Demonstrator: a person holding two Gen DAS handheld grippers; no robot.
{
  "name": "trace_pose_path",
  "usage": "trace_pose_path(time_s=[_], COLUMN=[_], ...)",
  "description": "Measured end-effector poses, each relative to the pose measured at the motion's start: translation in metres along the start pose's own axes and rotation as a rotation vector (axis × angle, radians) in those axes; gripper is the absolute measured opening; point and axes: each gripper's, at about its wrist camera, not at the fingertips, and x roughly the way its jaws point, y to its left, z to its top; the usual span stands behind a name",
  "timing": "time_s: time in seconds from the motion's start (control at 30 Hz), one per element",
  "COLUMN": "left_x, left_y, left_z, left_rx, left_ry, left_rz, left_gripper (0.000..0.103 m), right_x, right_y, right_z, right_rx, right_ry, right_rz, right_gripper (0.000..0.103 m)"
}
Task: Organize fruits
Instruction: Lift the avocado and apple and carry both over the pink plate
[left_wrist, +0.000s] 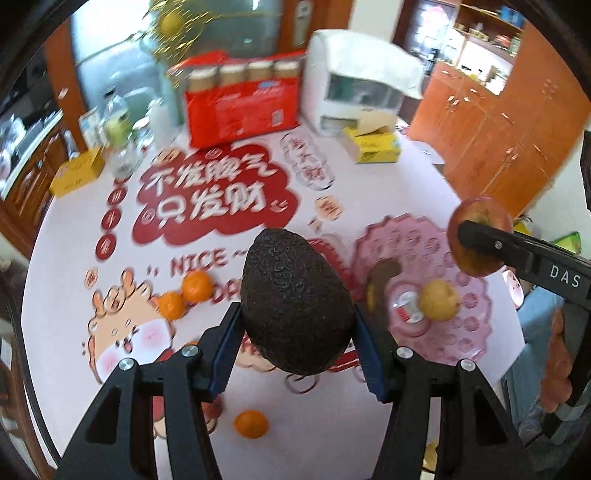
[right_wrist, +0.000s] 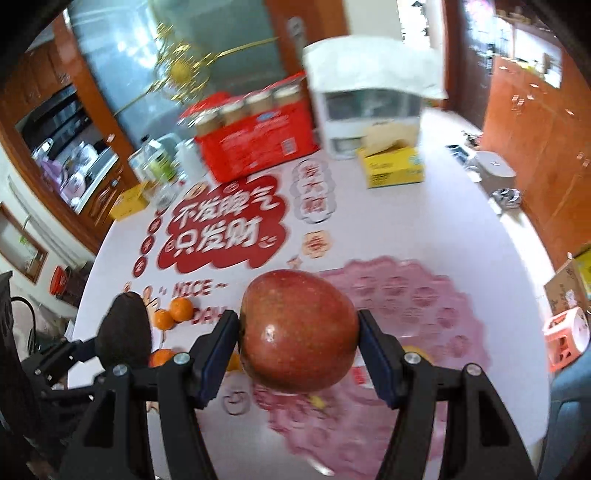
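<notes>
Both loaded: left-wrist view, left gripper pinches avocado beside plate, so lower onto bare pink; right-wrist view, right gripper clamps apple over plate, release low.

Dark pebbled avocado, speckled red apple, translucent pink plate.
</notes>
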Motion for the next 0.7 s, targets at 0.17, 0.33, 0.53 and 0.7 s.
trace_pose_path(time_s=[0.17, 0.33, 0.53, 0.7], left_x=[0.006, 0.034, 0.080, 0.116], left_y=[-0.045, -0.086, -0.123, -0.146], left_z=[0.010, 0.008, 0.001, -0.009], left_rx=[0.054, 0.091, 0.120, 0.143], left_ry=[-0.012, 0.025, 0.075, 0.119], left_rz=[-0.015, -0.012, 0.009, 0.022], left_gripper=[0.056, 0.056, 0.056, 0.056], right_x=[-0.025, -0.022, 0.011, 0.042], right_y=[-0.056, -0.110, -0.157, -0.165], right_z=[-0.005, -0.018, -0.042, -0.049], right_rx=[0.059, 0.112, 0.130, 0.095], right_ry=[-0.039, -0.018, 0.067, 0.119], right_rz=[-0.058, -0.104, -0.137, -0.127], right_gripper=[0.065, 0.065, 0.065, 0.065])
